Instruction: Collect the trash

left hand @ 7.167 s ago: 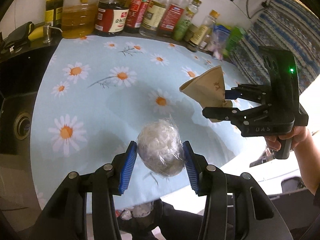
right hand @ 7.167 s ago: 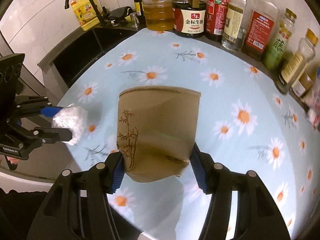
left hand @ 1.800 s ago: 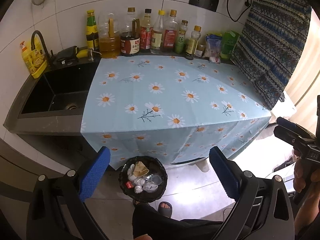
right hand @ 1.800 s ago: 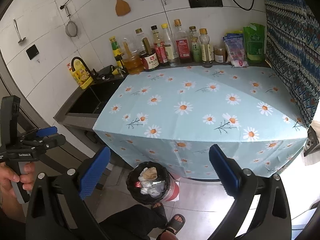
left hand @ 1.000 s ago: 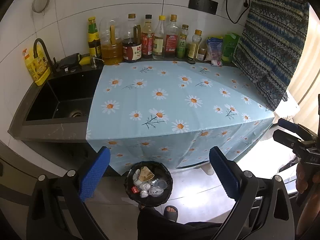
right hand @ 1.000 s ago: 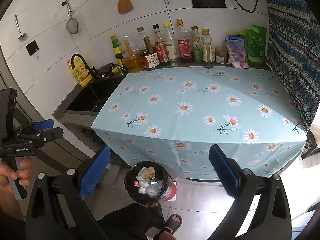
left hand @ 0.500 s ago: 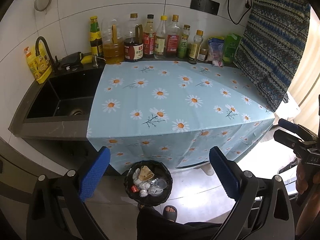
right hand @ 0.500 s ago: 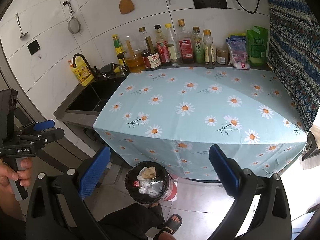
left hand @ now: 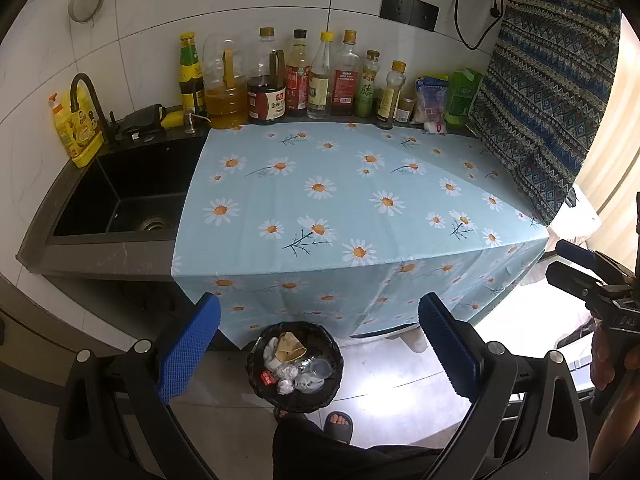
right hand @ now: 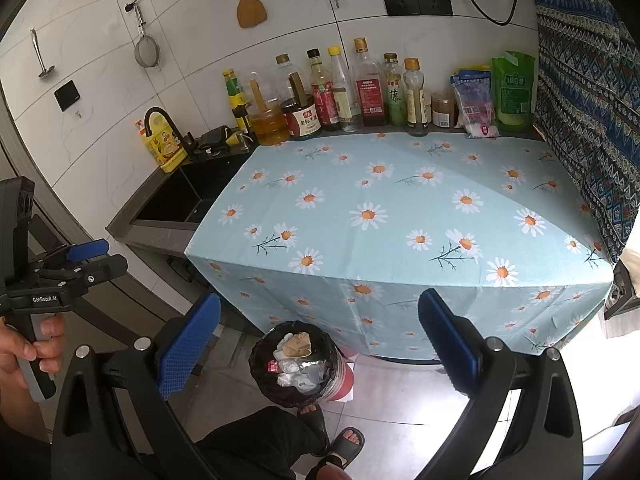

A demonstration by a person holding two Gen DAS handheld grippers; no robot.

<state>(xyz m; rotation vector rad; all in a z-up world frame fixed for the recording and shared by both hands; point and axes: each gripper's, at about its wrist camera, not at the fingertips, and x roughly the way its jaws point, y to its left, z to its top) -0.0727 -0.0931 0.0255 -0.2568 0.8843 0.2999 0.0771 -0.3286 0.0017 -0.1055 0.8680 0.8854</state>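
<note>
Both claws, left claw (left hand: 318, 342) and right claw (right hand: 318, 340), gape wide and empty above the upright trash bin (left hand: 295, 394)

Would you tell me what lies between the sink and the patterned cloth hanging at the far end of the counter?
Only the daisy tablecloth lies between the sink and the patterned cloth; nothing rests on it, as both wrist views show. The bottles line the wall behind.

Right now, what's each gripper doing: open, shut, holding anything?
Left gripper: open wide, holding nothing.
Right gripper: open wide, holding nothing.
</note>
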